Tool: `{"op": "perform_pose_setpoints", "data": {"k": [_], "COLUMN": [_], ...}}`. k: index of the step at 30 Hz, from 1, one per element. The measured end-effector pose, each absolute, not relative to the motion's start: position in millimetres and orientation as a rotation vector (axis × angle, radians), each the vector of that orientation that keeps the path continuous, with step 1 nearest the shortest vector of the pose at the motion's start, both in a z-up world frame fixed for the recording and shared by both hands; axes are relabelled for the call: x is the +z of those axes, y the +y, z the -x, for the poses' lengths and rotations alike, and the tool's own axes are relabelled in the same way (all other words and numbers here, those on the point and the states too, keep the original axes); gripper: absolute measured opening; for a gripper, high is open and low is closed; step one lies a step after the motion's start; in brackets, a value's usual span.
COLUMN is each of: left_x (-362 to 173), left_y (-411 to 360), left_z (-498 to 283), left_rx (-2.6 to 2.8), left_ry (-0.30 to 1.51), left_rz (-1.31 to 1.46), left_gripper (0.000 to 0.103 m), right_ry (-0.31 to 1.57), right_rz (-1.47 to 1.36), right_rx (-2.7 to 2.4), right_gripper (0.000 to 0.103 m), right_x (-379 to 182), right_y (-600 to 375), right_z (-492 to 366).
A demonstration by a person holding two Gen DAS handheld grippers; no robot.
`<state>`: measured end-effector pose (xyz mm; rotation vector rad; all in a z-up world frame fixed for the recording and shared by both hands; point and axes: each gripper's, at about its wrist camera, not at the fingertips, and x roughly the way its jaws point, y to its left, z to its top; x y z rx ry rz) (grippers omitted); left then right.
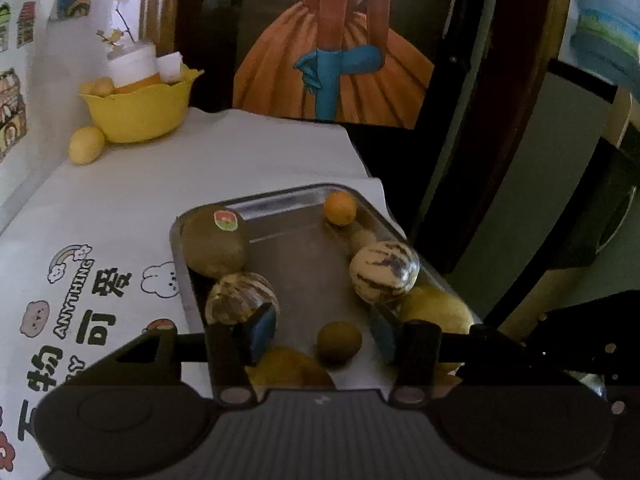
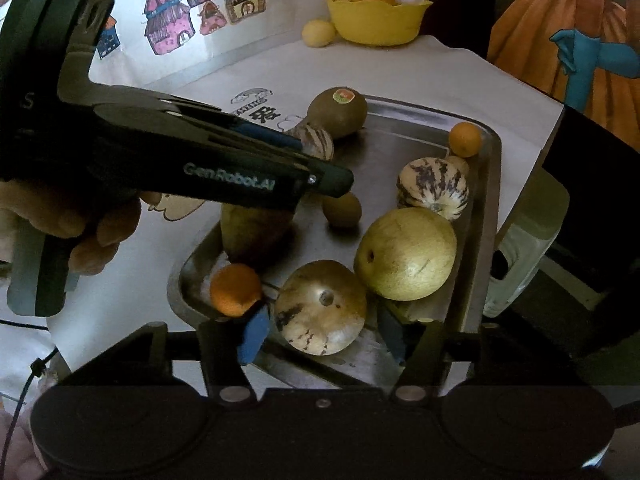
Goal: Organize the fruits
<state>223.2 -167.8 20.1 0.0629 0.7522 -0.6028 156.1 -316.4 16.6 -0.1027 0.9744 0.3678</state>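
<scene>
A metal tray (image 1: 288, 216) (image 2: 488, 184) on the table holds several fruits. In the left wrist view my left gripper (image 1: 324, 334) is open around a small brown round fruit (image 1: 339, 342), with a striped melon (image 1: 240, 298) just left of its left finger and another striped melon (image 1: 384, 272) to the right. A kiwi (image 1: 214, 246) and a small orange (image 1: 340, 208) lie further back. In the right wrist view my right gripper (image 2: 324, 330) is open around a striped pale melon (image 2: 320, 308), beside an orange (image 2: 236, 290) and a yellow-green pear (image 2: 406, 254). The left gripper's body (image 2: 224, 160) reaches over the tray.
A yellow bowl (image 1: 140, 110) (image 2: 376, 20) with a white cup and small fruits stands at the table's far end, a lemon (image 1: 86, 145) (image 2: 318, 33) beside it. The printed white tablecloth (image 1: 100, 220) covers the table. A dark chair (image 1: 500, 120) stands off the right edge.
</scene>
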Motion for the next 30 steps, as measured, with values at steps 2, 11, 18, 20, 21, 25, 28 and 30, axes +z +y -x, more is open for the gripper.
{"op": "perform_pose_setpoints", "data": {"k": [2, 11, 18, 20, 21, 25, 28, 30], "left_x": [25.1, 48.0, 66.5, 70.5, 72.2, 76.4, 77.4, 77.5], "left_y": [-163.4, -140.8, -122.0, -115.3, -112.1, -97.4, -85.5, -78.4], "left_z": [-221.3, -198.5, -177.1, -170.8, -168.4, -158.5, -150.4, -143.0], "left_rx": [-0.596, -0.546, -0.5, -0.481, -0.474, -0.448, -0.418, -0.391], "left_ry": [0.744, 0.687, 0.635, 0.615, 0.608, 0.596, 0.589, 0.577], "left_rz": [-0.041, -0.004, 0.02, 0.028, 0.031, 0.063, 0.083, 0.088], "left_gripper": [0.06, 0.075, 0.097, 0.101, 0.101, 0.102, 0.102, 0.102], "right_ry": [0.96, 0.899, 0.843, 0.825, 0.815, 0.786, 0.774, 0.763], "right_rz": [0.095, 0.08, 0.07, 0.065, 0.059, 0.044, 0.037, 0.024], "right_rx": [0.359, 0.339, 0.314, 0.305, 0.301, 0.3, 0.294, 0.291], "right_gripper": [0.071, 0.081, 0.095, 0.098, 0.1, 0.102, 0.102, 0.102], "right_x": [20.9, 35.1, 47.2, 50.9, 53.1, 60.0, 64.2, 66.3], "right_y": [-316.8, -308.9, -303.3, -302.9, -302.5, -302.4, -302.8, -303.7], "right_z": [-152.8, -132.6, -119.4, -115.6, -113.5, -107.4, -102.4, -96.9]}}
